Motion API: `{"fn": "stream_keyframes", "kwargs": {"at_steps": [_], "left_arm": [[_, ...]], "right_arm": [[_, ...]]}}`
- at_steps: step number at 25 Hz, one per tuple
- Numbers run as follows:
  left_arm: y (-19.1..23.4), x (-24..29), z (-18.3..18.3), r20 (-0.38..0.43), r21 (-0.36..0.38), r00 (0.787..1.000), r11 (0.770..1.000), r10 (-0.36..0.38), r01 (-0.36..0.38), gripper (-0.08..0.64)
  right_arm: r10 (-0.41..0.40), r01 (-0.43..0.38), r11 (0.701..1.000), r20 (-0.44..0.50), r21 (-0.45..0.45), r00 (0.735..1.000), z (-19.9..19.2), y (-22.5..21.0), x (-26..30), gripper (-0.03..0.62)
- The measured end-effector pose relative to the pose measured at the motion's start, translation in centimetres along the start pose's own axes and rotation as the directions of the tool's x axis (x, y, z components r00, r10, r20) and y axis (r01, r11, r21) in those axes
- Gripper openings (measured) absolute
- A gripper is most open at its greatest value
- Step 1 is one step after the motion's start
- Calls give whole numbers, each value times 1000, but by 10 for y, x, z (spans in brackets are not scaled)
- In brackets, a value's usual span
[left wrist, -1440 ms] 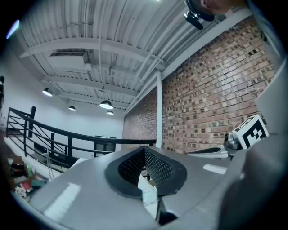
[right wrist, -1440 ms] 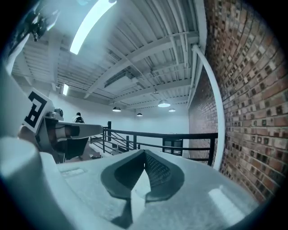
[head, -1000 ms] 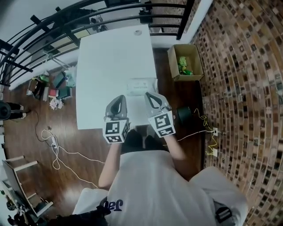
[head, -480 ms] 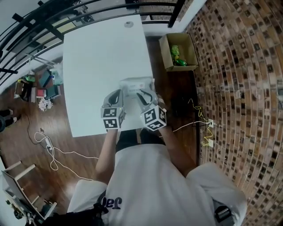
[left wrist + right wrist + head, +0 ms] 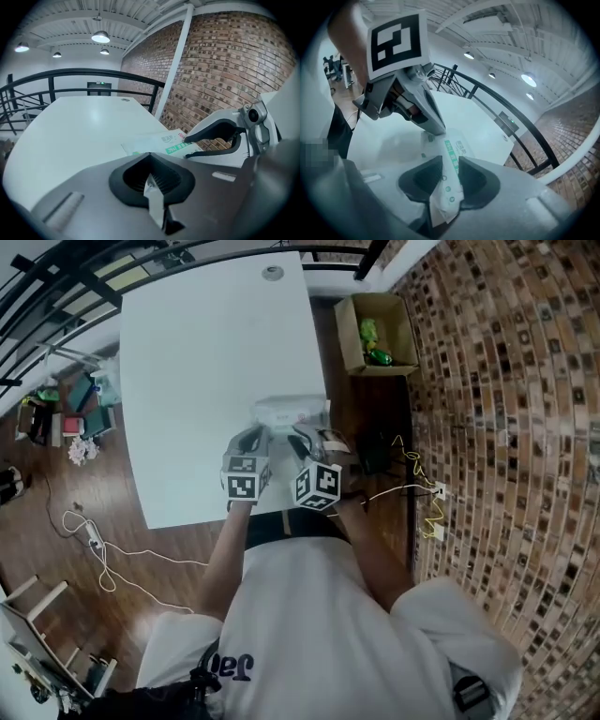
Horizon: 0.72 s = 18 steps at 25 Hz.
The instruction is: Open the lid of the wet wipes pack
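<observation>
Both are clamped: your right gripper (image 5: 305, 436) on the wet wipes pack (image 5: 291, 412) by the table's (image 5: 206, 352) right edge, left gripper (image 5: 251, 436) on a thin white sliver of it. Yank hard and the film may tear, lid staying shut.

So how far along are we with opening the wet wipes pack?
Done: both tongs are on the white, green-printed soft wet wipes pack near the white table's right edge. In hand: the right tongs pinch its end seam; the left tongs pinch a thin white edge, apparently the pack's too. Left: the pack's top looks flat, so the opening itself.
</observation>
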State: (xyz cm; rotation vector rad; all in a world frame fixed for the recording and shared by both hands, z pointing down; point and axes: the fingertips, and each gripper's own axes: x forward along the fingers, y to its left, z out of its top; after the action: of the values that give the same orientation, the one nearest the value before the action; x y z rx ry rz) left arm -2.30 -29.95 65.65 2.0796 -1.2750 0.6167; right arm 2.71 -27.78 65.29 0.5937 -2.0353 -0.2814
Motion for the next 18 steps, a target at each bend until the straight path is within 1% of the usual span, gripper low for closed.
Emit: {"fn": "stream_keyframes", "kwargs": {"at_steps": [2,4,5,8,12,15,18], "left_arm": [[0,2,1,3,0,1000,1000,-2,2,17],[0,2,1,7,-1,1000,1000,-7,7,17],[0,3,1,7,0,1000,1000,-11,11,17],[-1,4,2,-2,-2,1000,1000,-23,23,17],[1,5,1,11,3,1000,1000,-20,20,17],[3,8,2,31,12,999,1000,-20,20,17],[1,9,2,26,22,999,999,-27,26,17]], "right_arm": [[12,-12,999,0,-36,1000,1,4,0,69],[16,-16,999,9,-45,1000,4,7,-2,12],[13,-13,999,12,-42,1000,4,8,-3,6],[13,-13,999,4,-47,1000,2,9,-2,6],[9,-13,994,-34,-107,999,-2,12,6,15],[-27,21,991,-47,-132,999,-3,10,7,15],[-71,65,989,-40,-133,997,-1,4,2,12]]}}
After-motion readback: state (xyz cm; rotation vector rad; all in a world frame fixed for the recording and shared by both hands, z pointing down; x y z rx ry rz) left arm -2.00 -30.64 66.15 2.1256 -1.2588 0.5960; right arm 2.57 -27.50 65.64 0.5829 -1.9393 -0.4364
